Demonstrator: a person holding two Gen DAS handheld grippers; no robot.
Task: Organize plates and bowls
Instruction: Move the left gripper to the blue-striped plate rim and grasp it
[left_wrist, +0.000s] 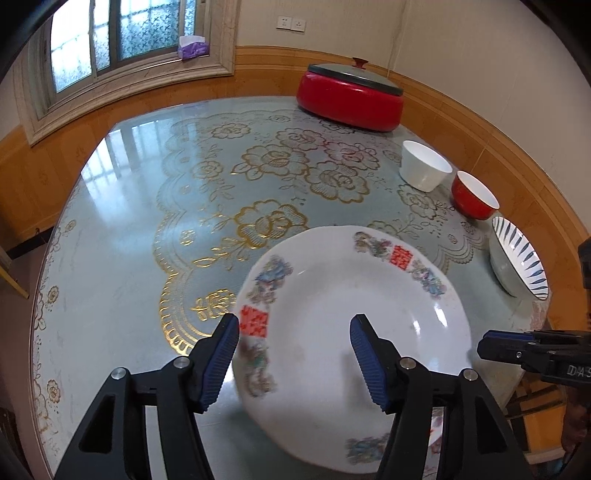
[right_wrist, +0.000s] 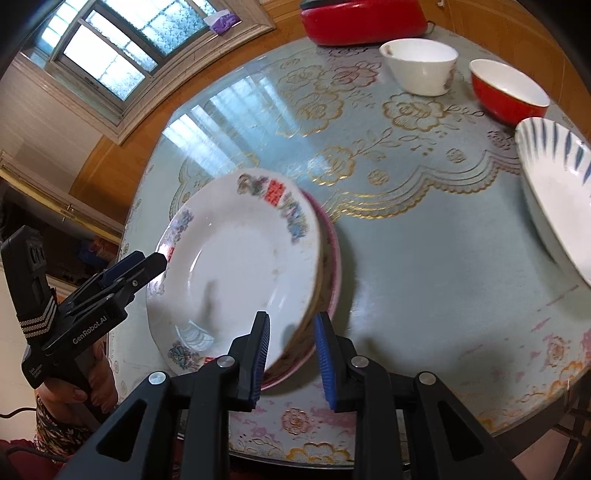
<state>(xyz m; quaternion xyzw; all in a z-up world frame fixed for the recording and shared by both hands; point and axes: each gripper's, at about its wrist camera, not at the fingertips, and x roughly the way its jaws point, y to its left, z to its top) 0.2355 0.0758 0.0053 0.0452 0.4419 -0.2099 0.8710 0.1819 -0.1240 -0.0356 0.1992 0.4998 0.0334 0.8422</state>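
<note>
A round glass-topped table (left_wrist: 122, 229) with a pale blue, gold-flowered cloth fills the room's corner. Behind it — orange wood wainscoting (left_wrist: 258, 70) under cream walls (left_wrist: 461, 40); a frosted window (left_wrist: 122, 33) beyond throws daylight onto the glass.

Top plate (right_wrist: 236, 280): white, floral rim with red emblems; tilted on the stack, near edge of table.
Lower plate (right_wrist: 332, 258): pink-rimmed, mostly hidden beneath it.
White bowl (left_wrist: 424, 170): upright, far right.
Red bowl (left_wrist: 474, 201): white inside, just right of white bowl.
Striped bowl (left_wrist: 517, 258): blue-streaked, right edge.
</note>
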